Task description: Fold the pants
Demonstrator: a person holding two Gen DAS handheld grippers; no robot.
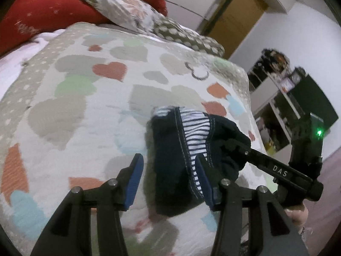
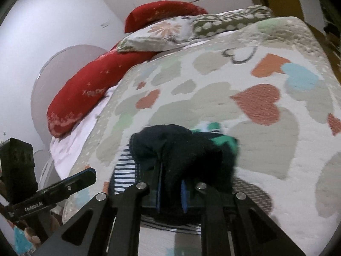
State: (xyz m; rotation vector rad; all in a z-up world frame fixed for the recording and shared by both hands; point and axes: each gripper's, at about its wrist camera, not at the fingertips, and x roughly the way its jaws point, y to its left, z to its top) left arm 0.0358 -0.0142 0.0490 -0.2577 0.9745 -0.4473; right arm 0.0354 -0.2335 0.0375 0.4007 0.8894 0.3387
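Small dark navy pants (image 1: 170,160) with a blue-and-white striped lining lie bunched on the bed near its right edge. My left gripper (image 1: 168,181) is open just above them, its blue pads (image 1: 134,181) on either side of the cloth. My right gripper (image 2: 171,189) is shut on a bunch of the dark pants fabric (image 2: 183,151), with a green patch (image 2: 223,136) showing at the far side. The right gripper also shows in the left wrist view (image 1: 245,151), reaching into the pants from the right. The left gripper shows at the lower left of the right wrist view (image 2: 85,175).
The bed has a white quilt with coloured hearts (image 1: 96,106). Red cushions (image 1: 42,17) and floral and dotted pillows (image 1: 132,10) lie at its head. The bed edge drops off at the right (image 1: 251,111), with shelves (image 1: 277,89) and a wooden door (image 1: 236,15) beyond.
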